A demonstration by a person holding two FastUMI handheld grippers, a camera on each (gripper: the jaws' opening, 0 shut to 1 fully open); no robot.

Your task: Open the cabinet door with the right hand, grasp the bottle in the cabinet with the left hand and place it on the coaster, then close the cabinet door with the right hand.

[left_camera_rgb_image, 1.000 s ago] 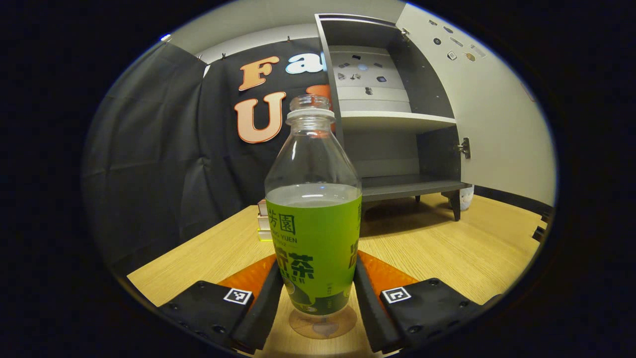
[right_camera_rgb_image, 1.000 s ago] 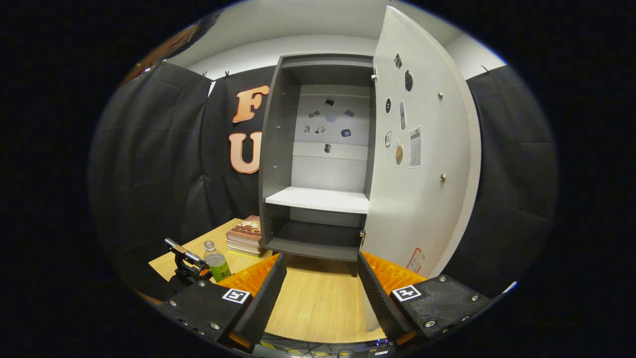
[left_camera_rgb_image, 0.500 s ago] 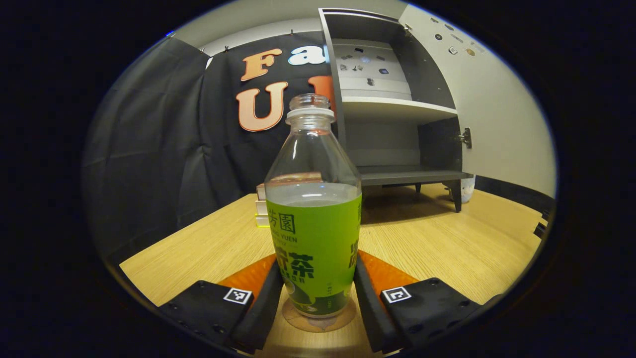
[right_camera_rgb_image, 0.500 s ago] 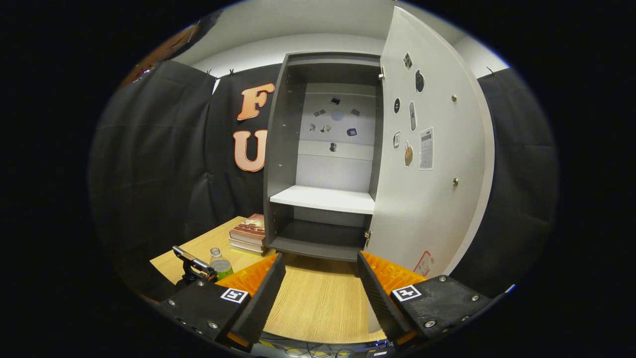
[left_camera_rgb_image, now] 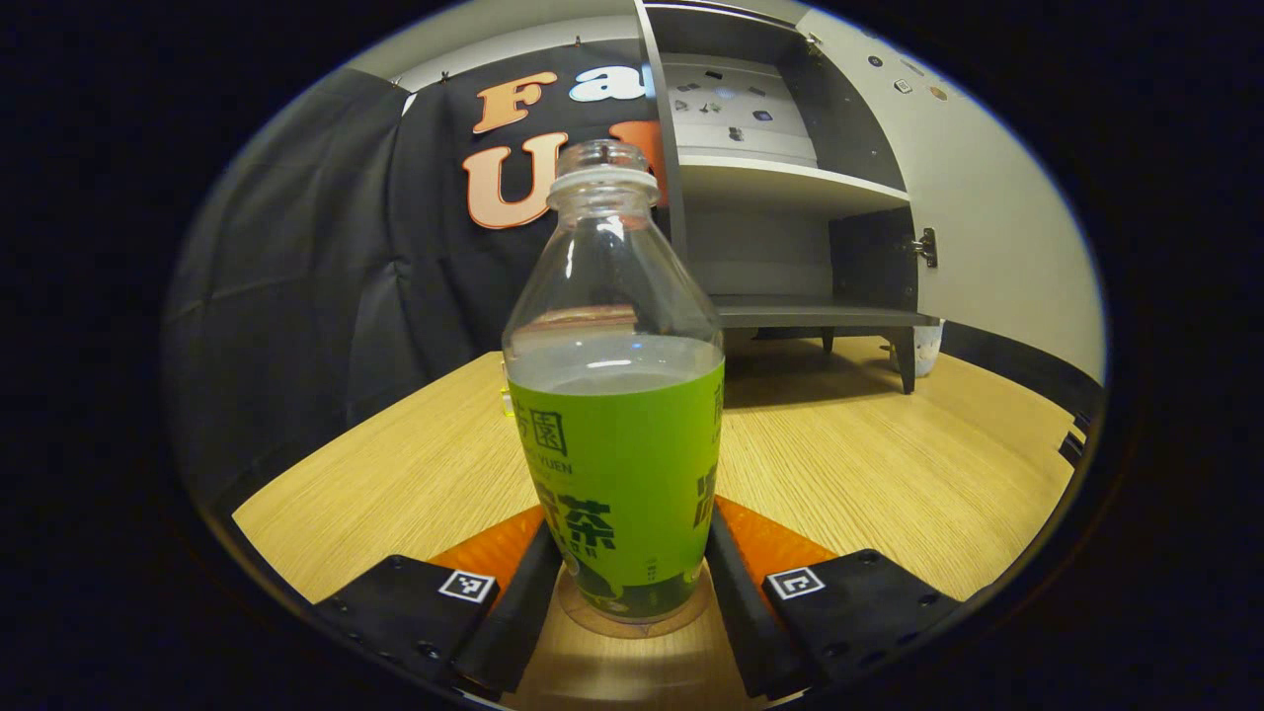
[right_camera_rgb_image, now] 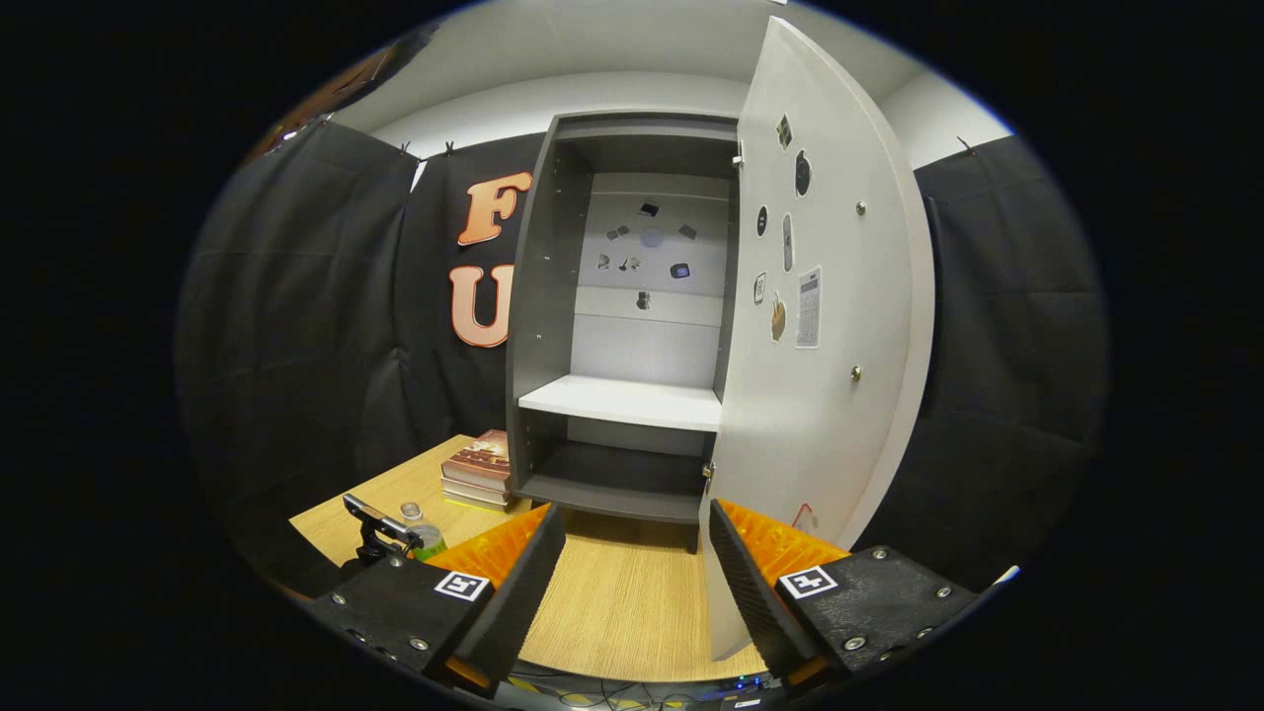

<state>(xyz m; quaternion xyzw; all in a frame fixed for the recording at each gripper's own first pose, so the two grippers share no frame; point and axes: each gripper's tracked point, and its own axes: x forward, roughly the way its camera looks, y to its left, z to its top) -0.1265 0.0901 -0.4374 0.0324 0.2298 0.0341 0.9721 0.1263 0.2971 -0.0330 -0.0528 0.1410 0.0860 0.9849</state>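
Left tongs (left_camera_rgb_image: 632,583) clench the green-labelled clear plastic bottle (left_camera_rgb_image: 614,415) upright on the wooden table (left_camera_rgb_image: 889,474); right tongs (right_camera_rgb_image: 632,573) gape, released.

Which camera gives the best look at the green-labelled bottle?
The left gripper view: the bottle stands large and central between the left gripper's fingers, clear neck and liquid level plain. The right gripper view catches just its small top, far off at the table's corner.

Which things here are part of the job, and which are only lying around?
Part of the job:
- bottle, between the fingers of the left tool
- coaster under the bottle
- cabinet with its open door
- right tool, open and holding nothing

Only lying around:
- stack of books beside the cabinet
- stickers on the cabinet's back wall
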